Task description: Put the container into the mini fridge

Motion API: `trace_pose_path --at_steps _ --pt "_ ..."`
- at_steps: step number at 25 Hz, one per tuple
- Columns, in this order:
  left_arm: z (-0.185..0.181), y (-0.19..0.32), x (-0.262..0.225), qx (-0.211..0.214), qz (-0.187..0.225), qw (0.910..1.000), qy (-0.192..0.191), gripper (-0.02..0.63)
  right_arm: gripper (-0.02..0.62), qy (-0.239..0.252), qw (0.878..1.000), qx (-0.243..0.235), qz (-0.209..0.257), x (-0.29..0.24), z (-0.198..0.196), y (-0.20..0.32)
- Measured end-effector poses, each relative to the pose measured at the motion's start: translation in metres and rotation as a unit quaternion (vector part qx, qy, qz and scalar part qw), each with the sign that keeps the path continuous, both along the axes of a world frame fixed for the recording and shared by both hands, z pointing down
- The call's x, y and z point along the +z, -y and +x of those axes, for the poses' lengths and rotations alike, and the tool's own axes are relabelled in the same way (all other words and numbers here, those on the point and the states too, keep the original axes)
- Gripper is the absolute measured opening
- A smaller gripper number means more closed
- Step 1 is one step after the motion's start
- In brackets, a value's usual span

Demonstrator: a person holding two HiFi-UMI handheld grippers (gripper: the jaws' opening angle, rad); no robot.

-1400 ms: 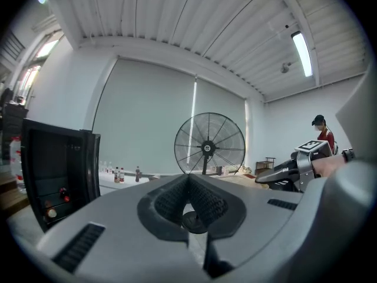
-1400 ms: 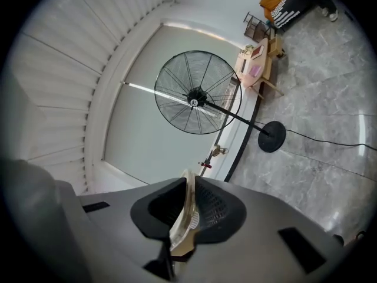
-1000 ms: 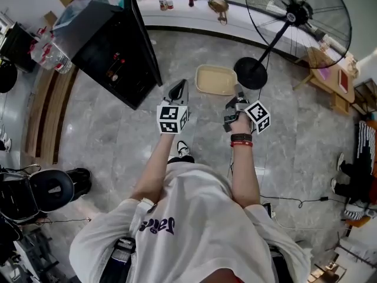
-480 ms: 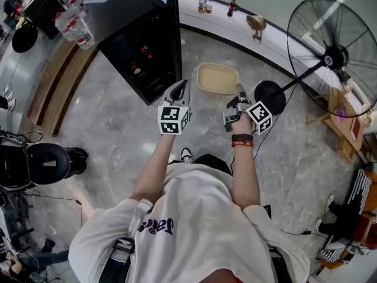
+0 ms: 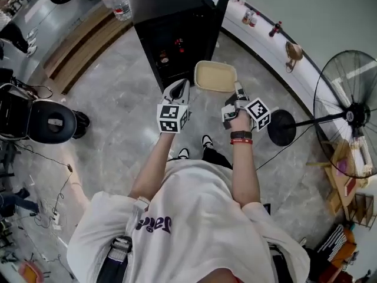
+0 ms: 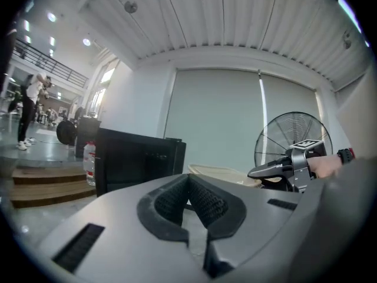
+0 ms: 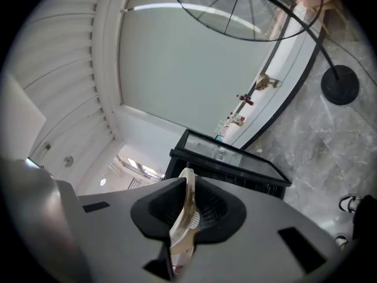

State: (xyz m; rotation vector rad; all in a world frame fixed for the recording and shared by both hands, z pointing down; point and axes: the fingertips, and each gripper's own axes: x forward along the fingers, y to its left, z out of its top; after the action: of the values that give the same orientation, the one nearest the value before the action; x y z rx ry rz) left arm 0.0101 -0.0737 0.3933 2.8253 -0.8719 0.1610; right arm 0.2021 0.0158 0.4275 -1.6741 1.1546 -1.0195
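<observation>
The person wears a white short-sleeved T-shirt [image 5: 194,217] with dark purple lettering [image 5: 156,224] and black-and-white shoes [image 5: 207,141]. The right wrist carries a black band [image 5: 241,136] next to a red band [image 5: 241,142]. The left gripper [image 5: 179,87] and right gripper [image 5: 238,91] each have a grey housing, black ribbed pads [image 6: 206,200] and a cube [image 5: 172,118] with black-and-white square markers.

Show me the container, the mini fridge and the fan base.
container [image 5: 215,76], head view, centre of beige surface.
mini fridge [image 5: 171,2], head view, black top.
fan base [image 5: 281,127], head view, round black foot.
</observation>
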Motion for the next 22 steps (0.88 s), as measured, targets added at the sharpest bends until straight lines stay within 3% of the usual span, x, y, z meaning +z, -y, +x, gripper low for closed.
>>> trace_pose_path --at_steps 9,22 --pt "-0.006 0.044 -0.01 -0.124 0.0 0.9922 -0.011 0.02 0.06 -0.005 0.991 -0.132 -0.011 0.005 -0.002 0.093" --pt "0.015 0.039 0.001 -0.218 0.013 0.976 -0.002 0.02 0.06 0.0 0.976 -0.217 -0.002 0.023 0.024 0.13"
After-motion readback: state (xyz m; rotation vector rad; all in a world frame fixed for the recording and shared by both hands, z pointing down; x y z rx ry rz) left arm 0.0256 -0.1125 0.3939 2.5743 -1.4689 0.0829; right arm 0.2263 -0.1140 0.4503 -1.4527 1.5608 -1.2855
